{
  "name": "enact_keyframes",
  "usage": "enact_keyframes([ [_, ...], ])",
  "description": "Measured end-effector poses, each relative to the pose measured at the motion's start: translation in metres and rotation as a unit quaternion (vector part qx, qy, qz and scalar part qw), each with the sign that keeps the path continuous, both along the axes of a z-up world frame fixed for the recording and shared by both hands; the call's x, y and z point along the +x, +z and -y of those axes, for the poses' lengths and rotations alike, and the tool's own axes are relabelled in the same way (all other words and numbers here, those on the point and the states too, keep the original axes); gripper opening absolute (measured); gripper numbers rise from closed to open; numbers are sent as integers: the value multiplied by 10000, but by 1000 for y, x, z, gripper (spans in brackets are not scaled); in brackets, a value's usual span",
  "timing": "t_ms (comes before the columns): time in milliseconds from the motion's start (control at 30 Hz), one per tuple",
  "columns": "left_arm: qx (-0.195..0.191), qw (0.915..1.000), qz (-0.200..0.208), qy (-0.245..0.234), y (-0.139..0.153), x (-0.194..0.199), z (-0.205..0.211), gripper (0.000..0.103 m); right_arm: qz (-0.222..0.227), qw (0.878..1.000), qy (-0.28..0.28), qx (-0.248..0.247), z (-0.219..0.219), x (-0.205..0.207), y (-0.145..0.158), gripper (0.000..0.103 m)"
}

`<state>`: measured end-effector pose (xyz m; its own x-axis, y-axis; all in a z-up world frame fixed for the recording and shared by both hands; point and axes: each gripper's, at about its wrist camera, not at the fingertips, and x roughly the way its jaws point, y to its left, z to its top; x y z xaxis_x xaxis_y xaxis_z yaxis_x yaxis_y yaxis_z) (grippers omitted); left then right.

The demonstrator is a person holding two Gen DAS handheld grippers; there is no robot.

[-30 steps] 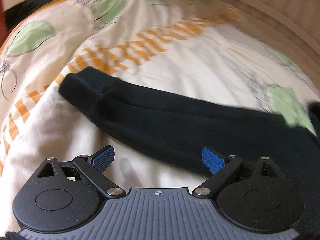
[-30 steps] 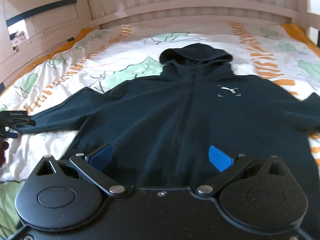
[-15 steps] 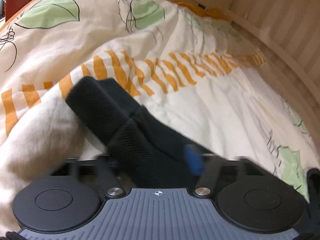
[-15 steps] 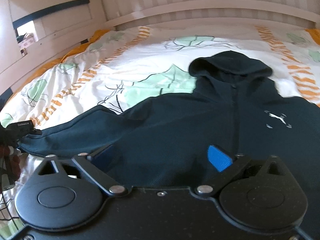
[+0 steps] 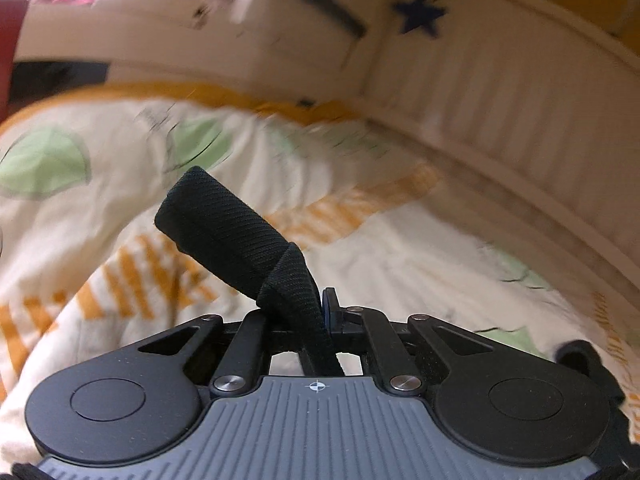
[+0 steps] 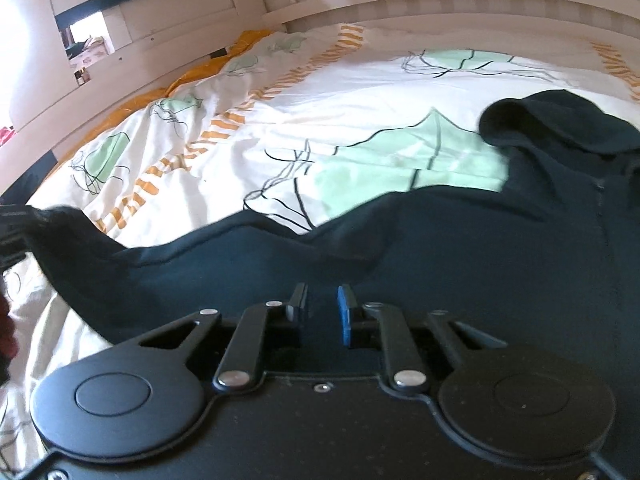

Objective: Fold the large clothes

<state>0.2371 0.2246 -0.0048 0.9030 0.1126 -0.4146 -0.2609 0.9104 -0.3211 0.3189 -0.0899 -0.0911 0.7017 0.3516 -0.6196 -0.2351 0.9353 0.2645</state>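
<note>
A dark navy hoodie lies face up on the bed, its hood toward the headboard. My left gripper is shut on the sleeve's ribbed cuff, which sticks up and forward past the fingers, lifted off the duvet. In the right wrist view that sleeve stretches away to the far left edge. My right gripper sits low over the hoodie near the underarm. Its jaws are closing, a narrow gap left, with a ridge of dark cloth gathered between the pads.
A white duvet with green leaves and orange stripes covers the bed. A cream slatted headboard runs along the far side. A side rail with a blue star sticker borders the bed.
My left gripper closed on the sleeve cuff and lifted it off the duvet. My right gripper slid left across the hoodie's body toward the underarm while its jaws came nearly together.
</note>
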Motion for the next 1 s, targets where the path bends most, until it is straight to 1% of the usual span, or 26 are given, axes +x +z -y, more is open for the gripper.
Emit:
enact_keyframes([
  [100, 48, 9992, 283, -266, 15, -5, 13, 7, -177, 9998, -80, 4, -6, 17, -11, 24],
  [200, 157, 9967, 564, -553, 32, -10, 28, 7, -360, 9990, -180, -175, -12, 31, -28, 23],
  [267, 227, 9938, 750, -787, 44, -13, 39, 7, -347, 9989, -252, -187, -14, 35, -34, 18],
  [333, 378, 9898, 916, -1027, 56, -14, 52, 7, -311, 9988, -310, -199, -17, 42, -35, 18],
  [400, 463, 9862, 1022, -1217, 64, -15, 62, 7, -287, 9987, -332, -248, -20, 49, -36, 18],
  [500, 463, 9821, 1073, -1479, 70, -13, 74, 7, -310, 9985, -386, -248, -22, 61, -36, 16],
  [600, 444, 9772, 1118, -1749, 77, -11, 89, 7, -381, 9983, -432, -27, -17, 66, -36, 16],
  [633, 444, 9749, 1132, -1868, 80, -10, 96, 7, -406, 9982, -424, 96, -13, 66, -34, 16],
  [667, 458, 9720, 1158, -1994, 82, -10, 103, 7, -397, 9980, -443, 226, -8, 62, -31, 19],
  [700, 476, 9691, 1189, -2107, 84, -9, 109, 7, -354, 9976, -482, 361, 0, 56, -26, 28],
  [733, 491, 9660, 1211, -2232, 86, -10, 118, 7, -299, 9972, -499, 462, 7, 50, -21, 32],
  [867, 495, 9522, 1219, -2757, 86, -9, 159, 7, -90, 9964, -600, 598, 51, 15, 2, 33],
  [1000, 474, 9387, 1033, -3255, 72, 2, 209, 7, -114, 9934, -927, 663, 104, -21, 14, 33],
])
